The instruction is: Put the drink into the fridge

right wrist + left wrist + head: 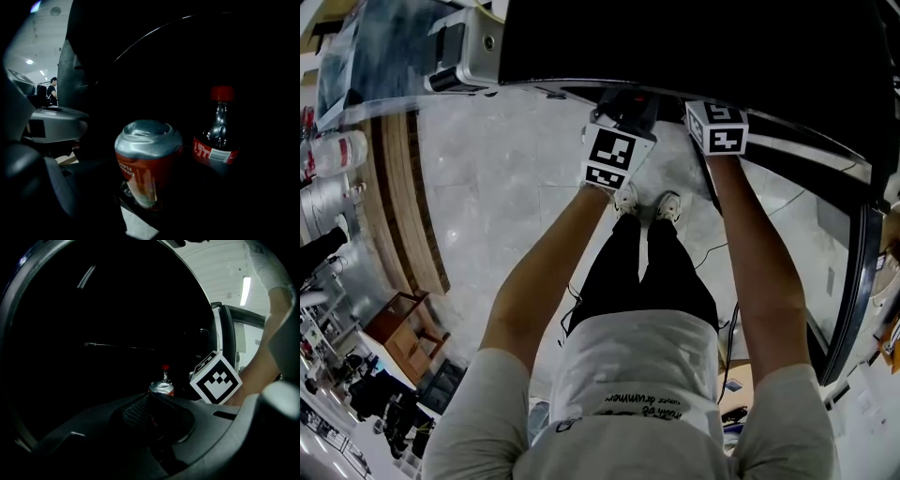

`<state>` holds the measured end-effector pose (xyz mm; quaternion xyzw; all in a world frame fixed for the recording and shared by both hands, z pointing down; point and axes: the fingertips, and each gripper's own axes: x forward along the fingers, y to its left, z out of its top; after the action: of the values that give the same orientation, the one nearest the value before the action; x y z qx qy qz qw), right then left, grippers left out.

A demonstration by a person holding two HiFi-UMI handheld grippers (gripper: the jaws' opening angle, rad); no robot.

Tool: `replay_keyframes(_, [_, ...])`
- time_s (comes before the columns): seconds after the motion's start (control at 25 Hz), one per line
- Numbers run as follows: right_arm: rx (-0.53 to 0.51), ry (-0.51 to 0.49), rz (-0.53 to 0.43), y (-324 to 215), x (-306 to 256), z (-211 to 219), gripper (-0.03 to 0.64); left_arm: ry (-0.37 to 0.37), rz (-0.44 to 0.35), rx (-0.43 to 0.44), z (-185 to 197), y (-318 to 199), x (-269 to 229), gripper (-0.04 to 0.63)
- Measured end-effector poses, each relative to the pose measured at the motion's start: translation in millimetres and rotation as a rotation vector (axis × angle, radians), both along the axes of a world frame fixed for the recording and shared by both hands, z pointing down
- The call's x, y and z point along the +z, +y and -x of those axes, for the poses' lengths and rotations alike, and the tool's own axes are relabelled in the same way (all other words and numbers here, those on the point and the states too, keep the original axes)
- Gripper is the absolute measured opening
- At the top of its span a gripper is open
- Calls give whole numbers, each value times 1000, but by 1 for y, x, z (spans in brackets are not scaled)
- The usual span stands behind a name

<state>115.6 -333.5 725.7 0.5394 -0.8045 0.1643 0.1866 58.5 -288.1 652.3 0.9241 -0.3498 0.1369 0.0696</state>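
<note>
only up close: right gripper (145, 199) clamped on can (148, 159), bottle (219, 138) beside; left gripper (151, 405) closed.

Drink can (147, 164), red-bodied with a dented silver top, was roughly upright inside the dark, unlit fridge (154, 61).

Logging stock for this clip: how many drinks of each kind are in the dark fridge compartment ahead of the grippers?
can: 1
bottle: 1
total: 2
</note>
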Motion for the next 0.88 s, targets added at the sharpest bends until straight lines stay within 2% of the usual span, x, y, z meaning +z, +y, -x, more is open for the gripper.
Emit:
replay_keyframes(0.64, [16,-17,-6,-4,0,0,350,-9,-11,0,4,3,-2,21])
replay_keyframes(0.88, [31,-32,-2,-1,-3,0,387,-2,-25,-10,8,6,-7,21])
